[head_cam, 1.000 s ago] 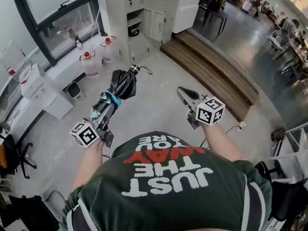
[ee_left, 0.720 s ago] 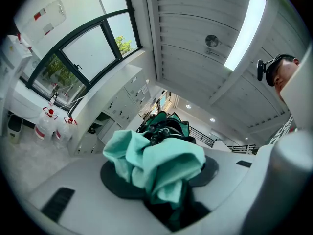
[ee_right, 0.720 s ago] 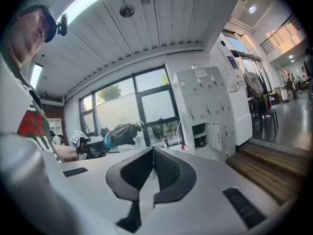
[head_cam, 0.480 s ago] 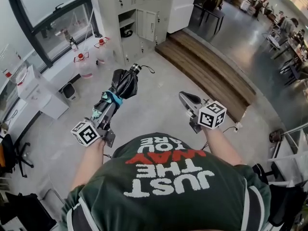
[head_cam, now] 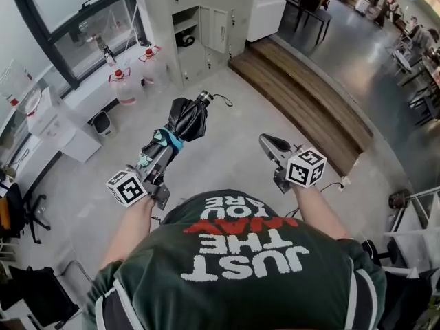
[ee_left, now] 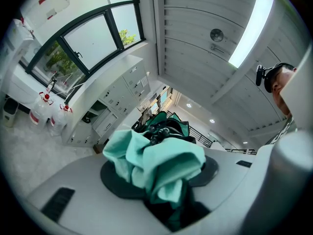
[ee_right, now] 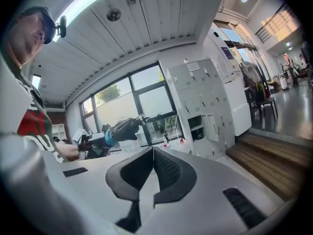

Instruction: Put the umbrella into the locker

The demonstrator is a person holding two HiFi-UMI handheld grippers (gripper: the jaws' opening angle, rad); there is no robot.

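Left gripper (head_cam: 159, 153) was clamped on umbrella (head_cam: 187, 119); right gripper (head_cam: 268, 143) jaws were together, empty; locker (head_cam: 227, 26) was well ahead; best approach: keep umbrella level, aim at open compartment.

I stand in a large open workplace hall, something like an office. Grey metal lockers (head_cam: 206, 26) line the wall beside a big dark-framed window (head_cam: 75, 19). A low wooden step (head_cam: 302, 102) runs along the concrete floor (head_cam: 227, 150), and tables and chairs (head_cam: 311, 9) stand further back.
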